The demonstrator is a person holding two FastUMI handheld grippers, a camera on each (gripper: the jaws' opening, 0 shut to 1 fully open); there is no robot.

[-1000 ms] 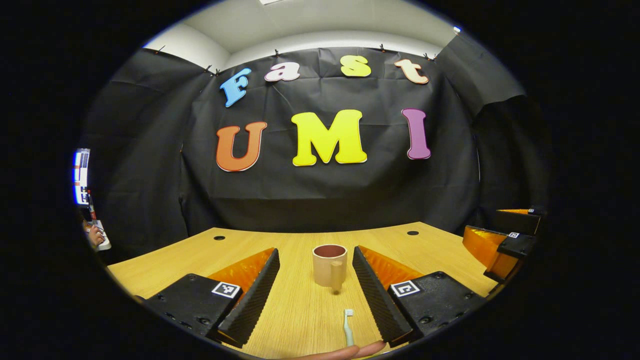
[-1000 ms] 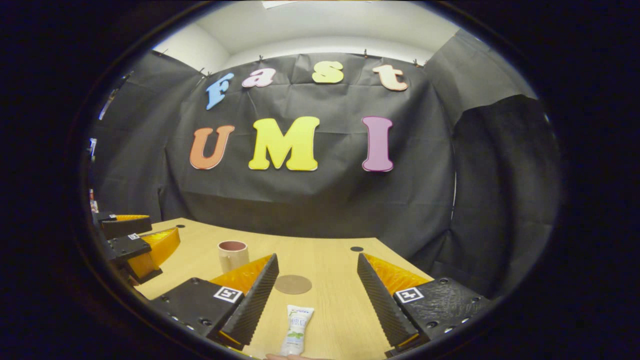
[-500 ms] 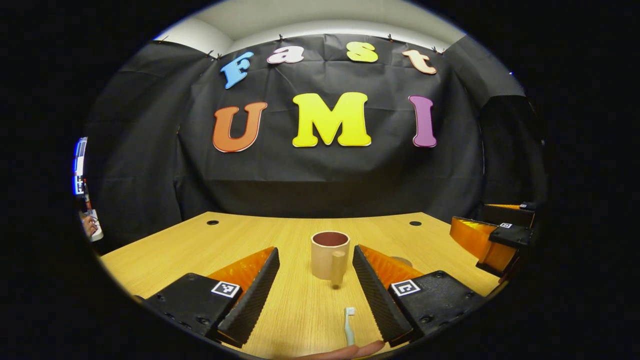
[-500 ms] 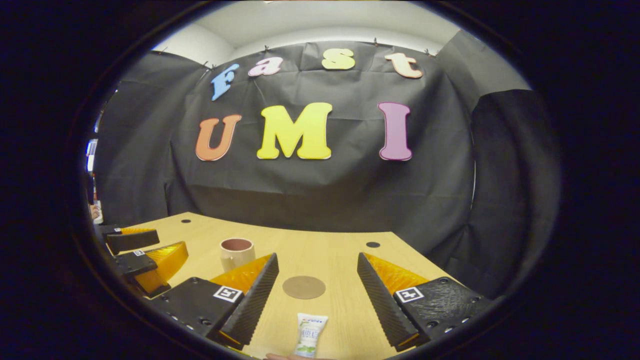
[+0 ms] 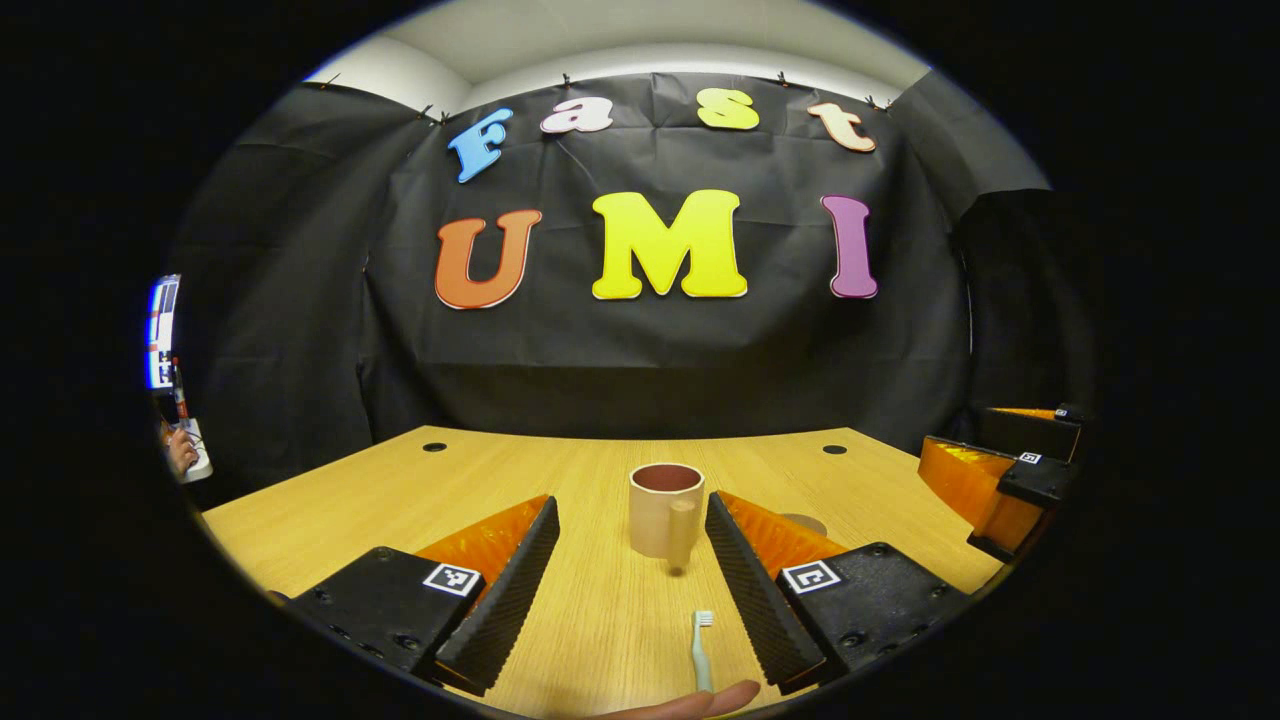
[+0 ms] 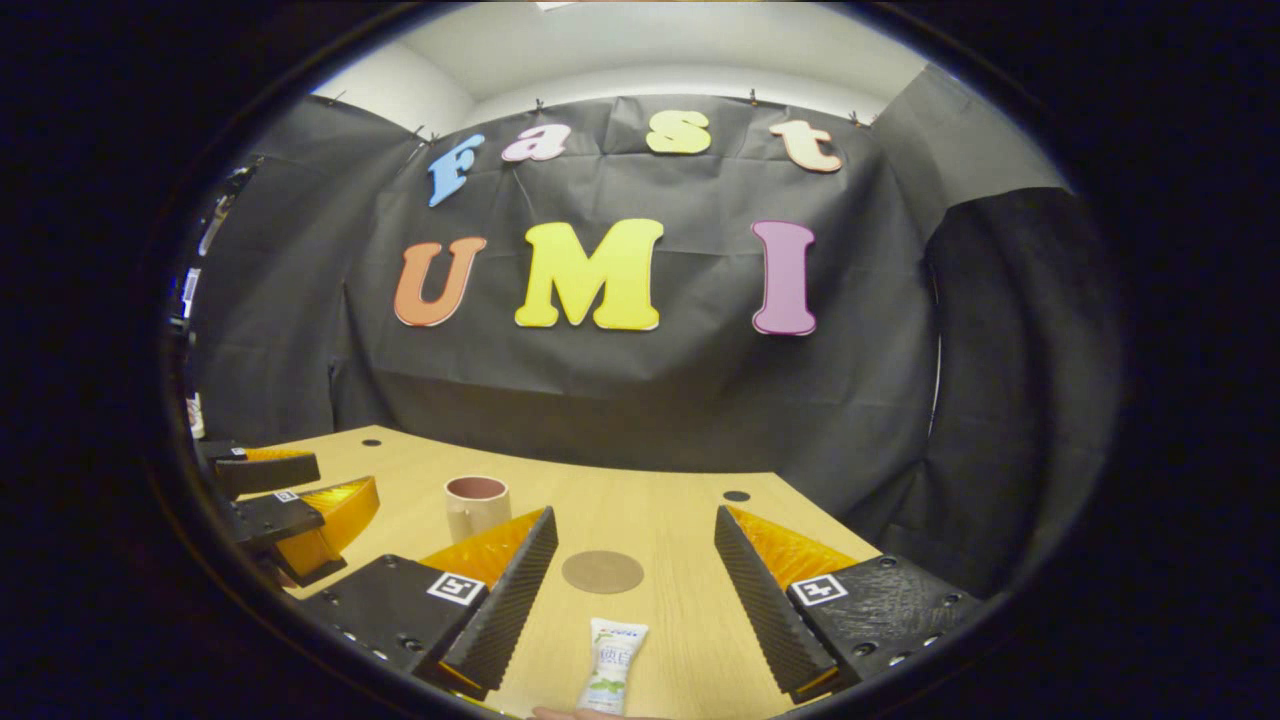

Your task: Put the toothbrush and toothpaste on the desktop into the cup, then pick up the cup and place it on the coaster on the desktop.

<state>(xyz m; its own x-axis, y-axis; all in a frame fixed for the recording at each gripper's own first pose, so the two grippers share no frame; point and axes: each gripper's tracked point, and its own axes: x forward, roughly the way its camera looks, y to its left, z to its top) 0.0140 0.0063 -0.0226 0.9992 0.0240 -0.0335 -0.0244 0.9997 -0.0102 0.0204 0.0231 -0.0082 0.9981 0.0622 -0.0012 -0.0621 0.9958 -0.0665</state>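
In the left gripper view, the left gripper (image 5: 630,520) hovered over the wooden counter (image 5: 340,500) with its two ribbed black fingers (image 5: 500,590) spread wide and released, nothing between them but bare wood and the task's things. The beige cup (image 5: 665,510), reddish inside and with its handle turned toward the camera, stood upright at the centre of the frame in the gap between the fingertips, apart from both. Nearer the camera, at the bottom centre, the pale green toothbrush (image 5: 700,650) lay flat on the counter with its bristled head pointing toward the cup. A fingertip (image 5: 700,702) of the person showed at the very bottom edge beside the brush's handle. At the right edge of that frame the right gripper (image 5: 1000,475) showed in orange and black. In the right gripper view, the right gripper (image 6: 632,525) also had its fingers (image 6: 505,600) parted and holding nothing. The round brown coaster (image 6: 602,572) lay flat at the lower centre between them, and the white toothpaste (image 6: 612,668) tube lay just below it, near the bottom edge. The cup (image 6: 477,505) stood left of centre, beyond the left-hand finger, and the left gripper (image 6: 290,510) showed at the left edge.
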